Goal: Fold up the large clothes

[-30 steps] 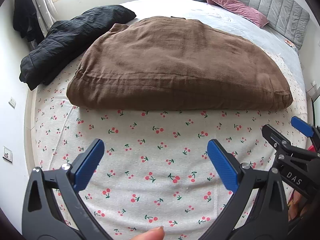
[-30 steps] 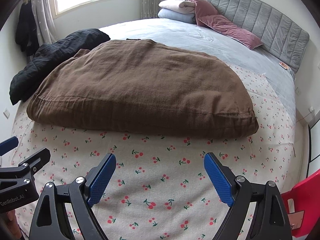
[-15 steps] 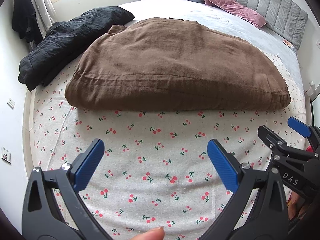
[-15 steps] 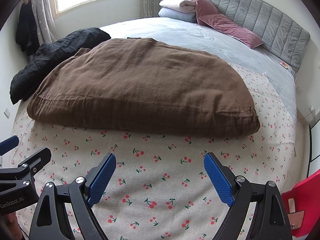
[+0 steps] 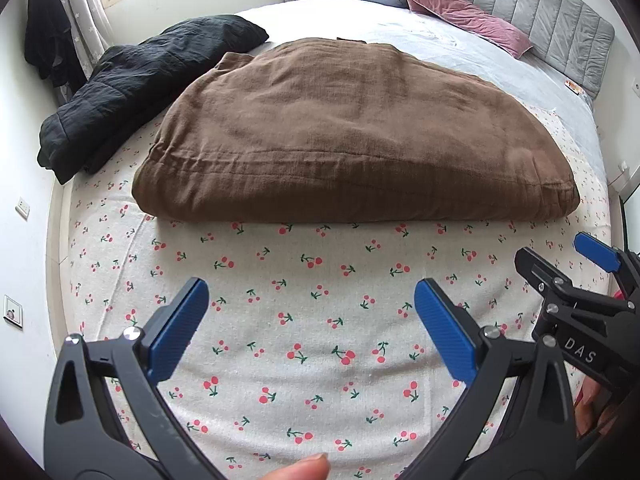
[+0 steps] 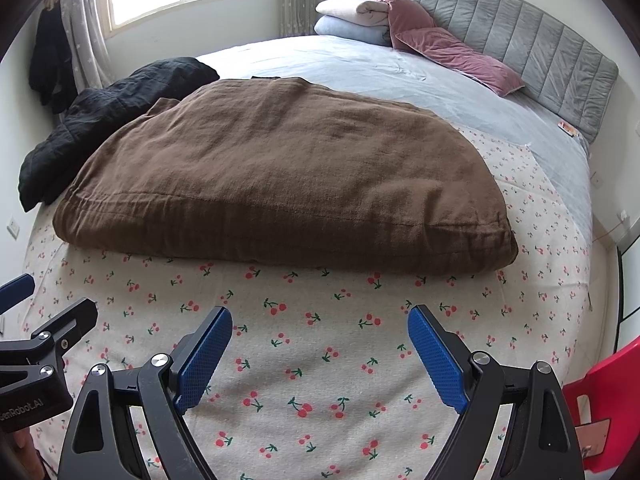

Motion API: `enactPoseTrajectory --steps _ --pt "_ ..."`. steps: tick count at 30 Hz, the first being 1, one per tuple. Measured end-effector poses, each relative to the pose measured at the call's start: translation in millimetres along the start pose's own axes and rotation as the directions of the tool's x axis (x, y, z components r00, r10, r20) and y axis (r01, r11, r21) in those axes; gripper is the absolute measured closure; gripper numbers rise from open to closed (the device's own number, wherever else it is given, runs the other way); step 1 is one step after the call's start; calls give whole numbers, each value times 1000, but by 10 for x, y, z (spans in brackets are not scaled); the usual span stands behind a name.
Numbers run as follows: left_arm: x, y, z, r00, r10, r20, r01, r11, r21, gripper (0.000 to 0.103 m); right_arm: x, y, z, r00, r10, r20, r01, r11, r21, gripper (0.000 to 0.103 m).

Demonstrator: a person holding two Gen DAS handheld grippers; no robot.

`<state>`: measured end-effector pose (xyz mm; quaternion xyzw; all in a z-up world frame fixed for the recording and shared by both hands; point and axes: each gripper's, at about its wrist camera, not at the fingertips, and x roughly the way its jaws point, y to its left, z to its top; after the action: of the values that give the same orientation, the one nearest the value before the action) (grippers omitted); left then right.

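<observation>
Left wrist: both tongs (image 5: 308,324) (image 6: 320,354) spread, empty — folded nubby brown garment (image 5: 352,136) ahead.

Below and between the wide-spread blue pads of the left gripper (image 5: 310,328) lies a cream sheet (image 5: 312,300) printed with small red cherries on green stems. Beyond its fingers sits the plain brown folded garment (image 5: 352,136); farther to the left of that is a black quilted garment (image 5: 132,88). The right gripper (image 6: 320,356) has the same blue pads on black arms. Far ahead of it are a grey headboard (image 6: 520,44), dusty-pink pillows (image 6: 452,52) and a pale blue-grey bedcover (image 6: 360,68).
</observation>
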<state>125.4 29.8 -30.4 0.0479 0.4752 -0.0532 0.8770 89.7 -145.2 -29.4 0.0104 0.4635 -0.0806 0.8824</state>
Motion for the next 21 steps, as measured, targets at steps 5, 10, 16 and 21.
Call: enactPoseTrajectory --steps 5,10,16,21 --pt "-2 -2 -5 1000 -2 0 2 1000 -2 1 4 1 -5 1000 2 -5 -2 1000 -5 12" --pt "0 -5 -5 1000 0 -2 0 1000 -2 1 -6 -13 -3 1000 3 -2 -3 1000 -6 12" --pt "-5 -7 -5 1000 0 -2 0 1000 -1 1 1 -15 -7 1000 6 -6 -6 1000 -7 12" --pt "-15 -8 -11 1000 -5 -7 5 1000 -3 1 7 -9 -6 1000 7 -5 -7 1000 -8 12"
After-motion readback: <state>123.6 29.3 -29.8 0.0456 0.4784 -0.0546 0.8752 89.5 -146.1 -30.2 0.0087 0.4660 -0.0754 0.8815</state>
